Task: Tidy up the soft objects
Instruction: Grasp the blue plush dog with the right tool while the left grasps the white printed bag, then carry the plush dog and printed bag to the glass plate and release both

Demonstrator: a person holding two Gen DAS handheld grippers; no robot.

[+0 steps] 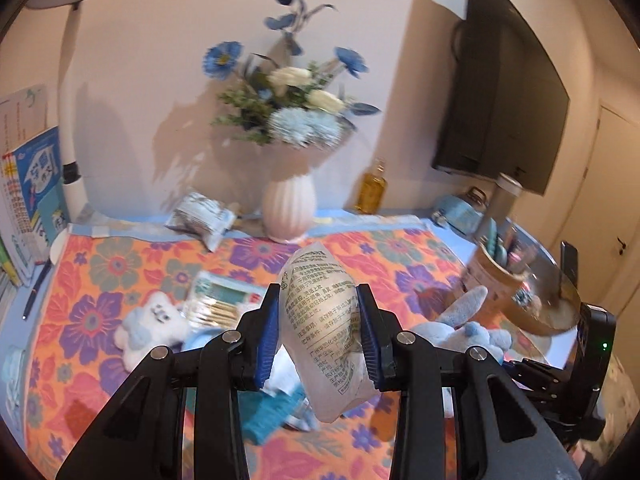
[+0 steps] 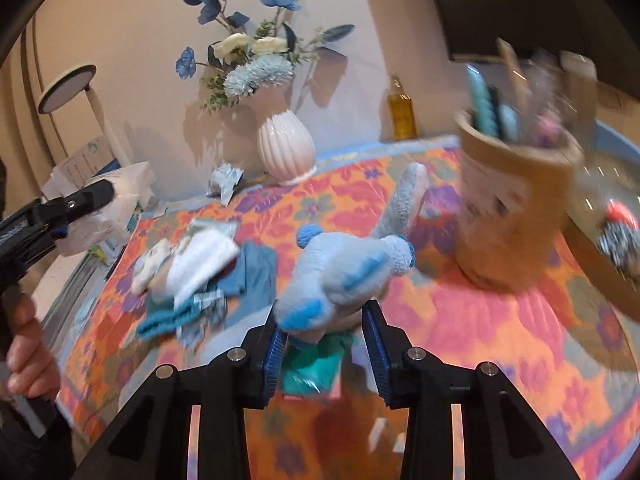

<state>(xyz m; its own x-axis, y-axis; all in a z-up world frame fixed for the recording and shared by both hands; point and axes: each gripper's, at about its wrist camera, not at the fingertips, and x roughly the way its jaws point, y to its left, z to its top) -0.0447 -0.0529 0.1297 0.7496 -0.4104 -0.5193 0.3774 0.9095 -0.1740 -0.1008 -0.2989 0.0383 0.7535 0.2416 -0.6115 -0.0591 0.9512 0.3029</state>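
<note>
Blue plush toy point(image 2: 340, 280) in right gripper point(image 2: 324, 344)

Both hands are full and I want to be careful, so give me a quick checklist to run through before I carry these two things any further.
1. Left gripper pinching the white printed pouch: ok, both blue pads press its sides.
2. Pouch lifted off the floral cloth: ok.
3. Right gripper holding the blue plush toy: ok, though only its lower end sits between the fingers.
4. Plush clear of the brown pen cup: cannot tell, the view is blurred and the cup is close.
5. White vase upright: ok.
6. Where each item should go: cannot tell.
</note>
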